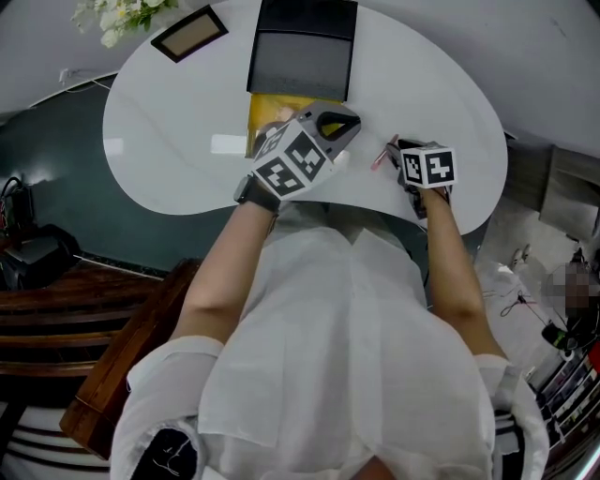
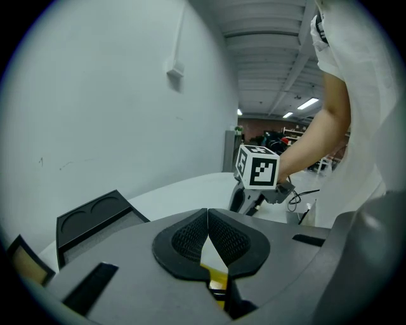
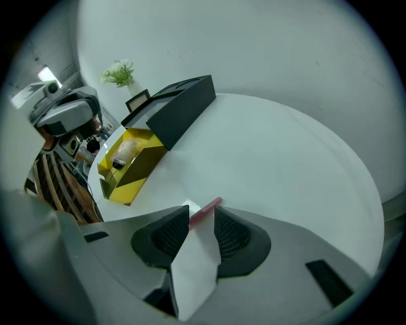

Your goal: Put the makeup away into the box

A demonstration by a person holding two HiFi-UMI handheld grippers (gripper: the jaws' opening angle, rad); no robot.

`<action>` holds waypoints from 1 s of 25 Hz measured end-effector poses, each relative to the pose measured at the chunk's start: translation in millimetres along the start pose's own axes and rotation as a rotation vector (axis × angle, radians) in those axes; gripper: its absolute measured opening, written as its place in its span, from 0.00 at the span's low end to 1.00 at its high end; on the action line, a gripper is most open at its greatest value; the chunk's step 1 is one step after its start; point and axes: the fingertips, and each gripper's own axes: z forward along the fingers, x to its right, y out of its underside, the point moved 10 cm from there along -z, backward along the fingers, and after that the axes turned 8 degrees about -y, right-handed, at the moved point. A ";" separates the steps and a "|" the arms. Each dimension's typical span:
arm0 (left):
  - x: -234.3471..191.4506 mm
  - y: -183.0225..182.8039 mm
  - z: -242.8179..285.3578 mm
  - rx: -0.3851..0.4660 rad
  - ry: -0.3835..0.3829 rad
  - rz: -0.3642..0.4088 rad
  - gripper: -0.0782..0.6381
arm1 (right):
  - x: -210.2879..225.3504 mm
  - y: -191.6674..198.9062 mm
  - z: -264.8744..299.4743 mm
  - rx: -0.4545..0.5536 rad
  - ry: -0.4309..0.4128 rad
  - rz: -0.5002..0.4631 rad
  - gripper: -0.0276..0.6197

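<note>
Right gripper (image 3: 202, 221) gapes over pink stick (image 3: 207, 208) — left gripper (image 2: 207, 221) closed.

A white, kidney-shaped table (image 1: 169, 131) spreads beneath the left gripper (image 1: 339, 125). Well beyond that gripper and off to its left, near the table's far edge, sits a small picture frame (image 1: 189, 33), with a bunch of white flowers (image 1: 117, 14) just past it. Dark wooden furniture (image 1: 56, 309) stands on the floor, behind the gripper and far to its left.

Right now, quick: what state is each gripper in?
Left gripper: closed, empty.
Right gripper: open; pink makeup stick lies at its tips, not gripped.
</note>
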 end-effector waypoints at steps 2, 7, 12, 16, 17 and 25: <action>0.3 -1.4 1.7 0.001 0.001 -0.002 0.13 | 0.7 -0.7 4.4 -0.008 -0.001 0.019 0.22; -0.2 -1.9 0.2 0.002 -0.010 -0.009 0.13 | -6.5 -4.2 12.4 -0.031 0.019 -0.029 0.19; -4.5 3.6 -8.9 0.000 -0.033 -0.022 0.13 | -15.4 -7.3 18.2 -0.075 0.057 -0.118 0.11; -8.8 10.9 -21.1 0.001 -0.060 -0.035 0.13 | -20.9 -14.5 14.8 -0.072 0.049 -0.134 0.11; -10.7 12.9 -25.0 0.002 -0.071 -0.041 0.13 | -24.4 -19.2 12.0 -0.064 0.045 -0.146 0.11; -29.7 29.6 -62.4 0.003 -0.169 -0.082 0.13 | -84.5 -82.1 -5.7 0.032 -0.036 -0.348 0.11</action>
